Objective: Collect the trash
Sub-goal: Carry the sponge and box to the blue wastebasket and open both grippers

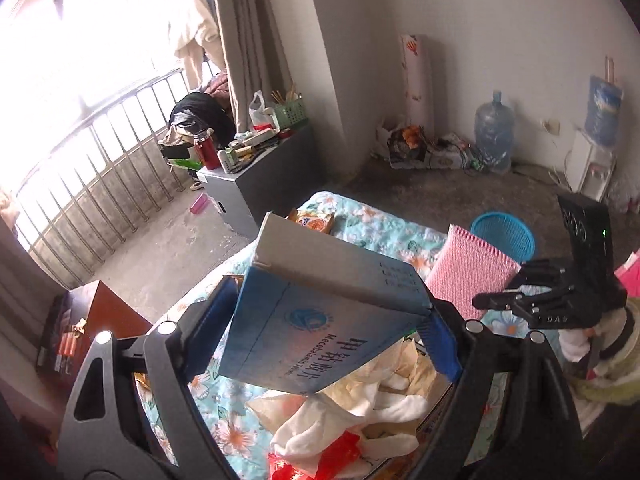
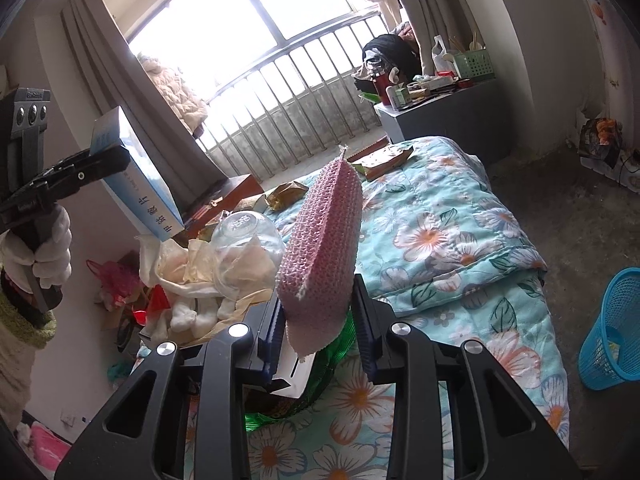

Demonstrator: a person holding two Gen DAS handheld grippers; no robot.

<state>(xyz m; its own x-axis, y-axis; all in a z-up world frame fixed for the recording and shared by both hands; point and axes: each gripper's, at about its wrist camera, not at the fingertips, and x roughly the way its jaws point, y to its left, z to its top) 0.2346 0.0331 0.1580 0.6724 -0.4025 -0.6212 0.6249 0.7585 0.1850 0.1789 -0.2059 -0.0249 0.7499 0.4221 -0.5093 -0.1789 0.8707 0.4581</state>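
Left wrist view: left tongs [image 1: 332,332] are clamped on a blue medicine box [image 1: 320,320], lifted above crumpled tissues [image 1: 360,412] on the bed [image 1: 360,220]. Right wrist view: right tongs [image 2: 320,336] are clamped on a pink foam wrap [image 2: 320,240], above the bed's near edge; blue basket [image 2: 616,328] stands on the floor.

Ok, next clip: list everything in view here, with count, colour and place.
medicine box: 1, blue and white, in left gripper
foam sleeve: 1, pink, in right gripper
tissue pile: 1, white and cream, on bed
glass bowl: 1, clear, upside down on pile
snack packets: several, yellowish, far bed end
quilt: 1, turquoise floral, bed
basket: 1, blue, floor by bed
water jug: 1, blue, by wall
left gripper: black
right gripper: black
gloved hand: white
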